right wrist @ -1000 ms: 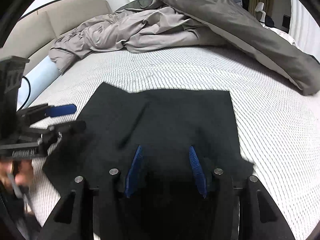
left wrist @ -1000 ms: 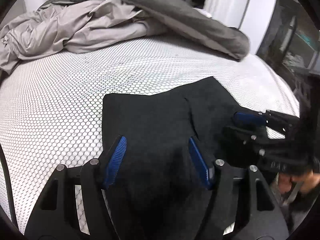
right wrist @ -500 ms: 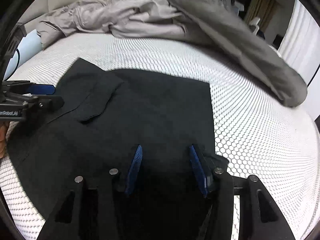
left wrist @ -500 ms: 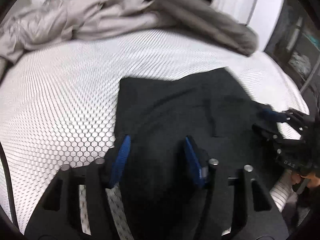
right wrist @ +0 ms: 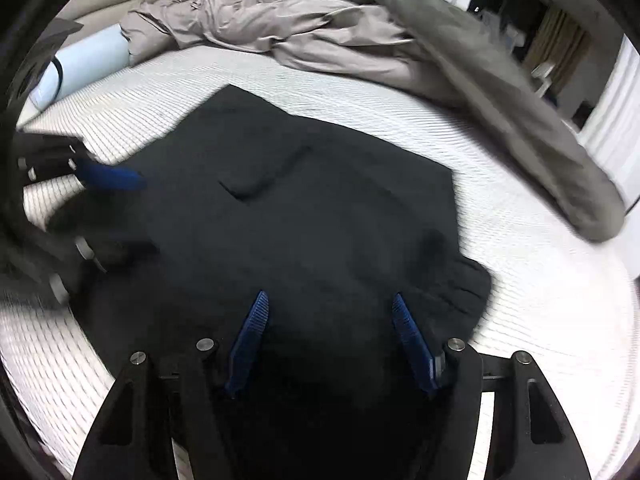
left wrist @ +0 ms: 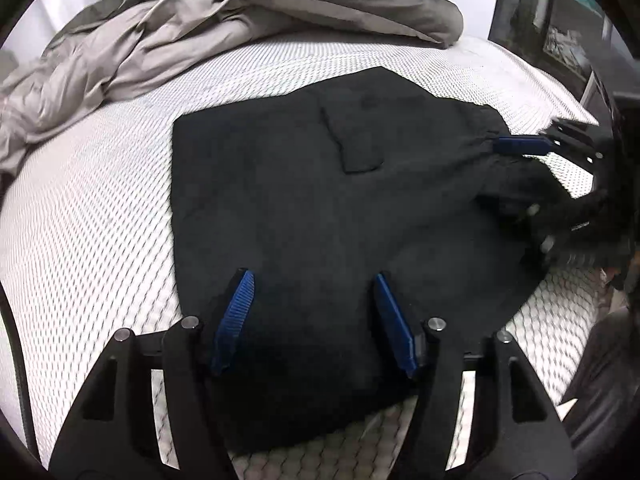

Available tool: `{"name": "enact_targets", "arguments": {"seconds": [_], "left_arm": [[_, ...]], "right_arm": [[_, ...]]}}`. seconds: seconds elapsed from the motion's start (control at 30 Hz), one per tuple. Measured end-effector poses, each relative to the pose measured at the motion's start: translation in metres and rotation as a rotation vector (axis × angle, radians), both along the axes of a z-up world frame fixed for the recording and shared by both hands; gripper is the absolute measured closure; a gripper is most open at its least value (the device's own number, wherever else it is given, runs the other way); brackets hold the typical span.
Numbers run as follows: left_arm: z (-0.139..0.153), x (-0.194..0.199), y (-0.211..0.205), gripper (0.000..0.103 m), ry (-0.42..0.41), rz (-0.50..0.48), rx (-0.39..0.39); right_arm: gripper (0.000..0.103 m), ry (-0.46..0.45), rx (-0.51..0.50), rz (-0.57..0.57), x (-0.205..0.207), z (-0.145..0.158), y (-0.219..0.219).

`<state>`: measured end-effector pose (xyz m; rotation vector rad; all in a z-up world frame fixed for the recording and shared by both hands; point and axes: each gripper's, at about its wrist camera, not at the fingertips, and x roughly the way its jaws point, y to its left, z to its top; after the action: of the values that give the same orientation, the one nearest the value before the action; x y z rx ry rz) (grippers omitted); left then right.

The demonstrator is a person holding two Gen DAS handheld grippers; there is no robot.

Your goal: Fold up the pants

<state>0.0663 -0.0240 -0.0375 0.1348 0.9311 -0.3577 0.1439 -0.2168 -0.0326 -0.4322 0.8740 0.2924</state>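
We see black pants [left wrist: 320, 216] folded flat on the bed [left wrist: 88, 220], spreading away to the far side. Left gripper [left wrist: 314, 320] and right gripper [right wrist: 332, 340] are opening over the near edge; contact is probably gone, dark cloth hides it.

Left hand-held gripper [left wrist: 314, 280]: pitched downward, jaws opening, blue pads apart. Right hand-held gripper [right wrist: 330, 300]: pitched downward, jaws opening, blue pads apart.

left tool [left wrist: 314, 280] – black frame | blue ribbed pads [left wrist: 234, 318] | silver screws [left wrist: 190, 322]
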Motion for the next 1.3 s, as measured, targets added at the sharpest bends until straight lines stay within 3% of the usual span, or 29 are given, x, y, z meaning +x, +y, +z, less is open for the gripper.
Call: {"name": "enact_targets", "arguments": {"seconds": [0.1,0.17,0.2,0.23,0.33,0.37,0.43,0.5,0.6,0.67,0.77,0.87,0.93,1.0,1.07,1.13,1.23,1.3], "left_arm": [[0.007,-0.009,0.02,0.039,0.021,0.033,-0.044],[0.015,-0.019,0.035,0.039,0.028,0.066,-0.161],[0.02,-0.021,0.048,0.039,0.033,0.09,-0.278],[0.023,-0.021,0.06,0.039,0.033,0.12,-0.337],[0.021,-0.016,0.081,0.039,0.025,0.234,-0.352],[0.017,-0.012,0.087,0.039,0.036,0.252,-0.359],[0.006,-0.006,0.093,0.039,0.074,0.276,-0.391],[-0.001,0.0,0.091,0.039,0.102,0.292,-0.383],[-0.001,-0.001,0.088,0.039,0.096,0.288,-0.354],[0.001,0.001,0.087,0.039,0.085,0.278,-0.345],[0.0,0.002,0.088,0.039,0.091,0.27,-0.328],[-0.004,0.004,0.091,0.039,0.116,0.272,-0.341],[-0.002,0.003,0.095,0.039,0.121,0.273,-0.354],[-0.005,0.006,0.1,0.039,0.137,0.268,-0.379],[-0.011,0.007,0.104,0.039,0.174,0.258,-0.417],[-0.017,0.005,0.106,0.04,0.188,0.257,-0.41],[-0.013,0.009,0.105,0.051,0.179,0.252,-0.404],[-0.005,0.013,0.105,0.057,0.144,0.255,-0.392]], "right_arm": [[0.035,0.016,0.063,-0.092,-0.005,0.003,-0.039],[0.035,0.078,0.216,-0.122,-0.005,0.003,-0.058],[0.035,0.099,0.299,-0.128,-0.004,0.005,-0.068],[0.035,0.108,0.359,-0.13,-0.005,0.007,-0.076],[0.036,0.168,0.547,-0.153,-0.001,0.011,-0.101],[0.041,0.19,0.611,-0.169,0.0,0.01,-0.109],[0.043,0.21,0.675,-0.175,-0.001,0.009,-0.116],[0.045,0.227,0.666,-0.18,0.004,0.001,-0.114],[0.056,0.218,0.572,-0.181,0.01,-0.006,-0.101],[0.075,0.183,0.561,-0.167,0.005,0.003,-0.095],[0.085,0.134,0.565,-0.124,-0.012,0.023,-0.094],[0.083,0.194,0.48,-0.163,-0.001,0.003,-0.095],[0.08,0.221,0.49,-0.183,0.004,-0.007,-0.095],[0.066,0.19,0.529,-0.176,0.001,0.006,-0.1],[0.044,0.156,0.543,-0.178,-0.005,0.015,-0.108],[0.043,0.181,0.575,-0.192,-0.008,0.012,-0.116],[0.044,0.292,0.648,-0.201,0.004,-0.012,-0.117],[0.057,0.299,0.681,-0.204,0.008,-0.012,-0.119]]}}
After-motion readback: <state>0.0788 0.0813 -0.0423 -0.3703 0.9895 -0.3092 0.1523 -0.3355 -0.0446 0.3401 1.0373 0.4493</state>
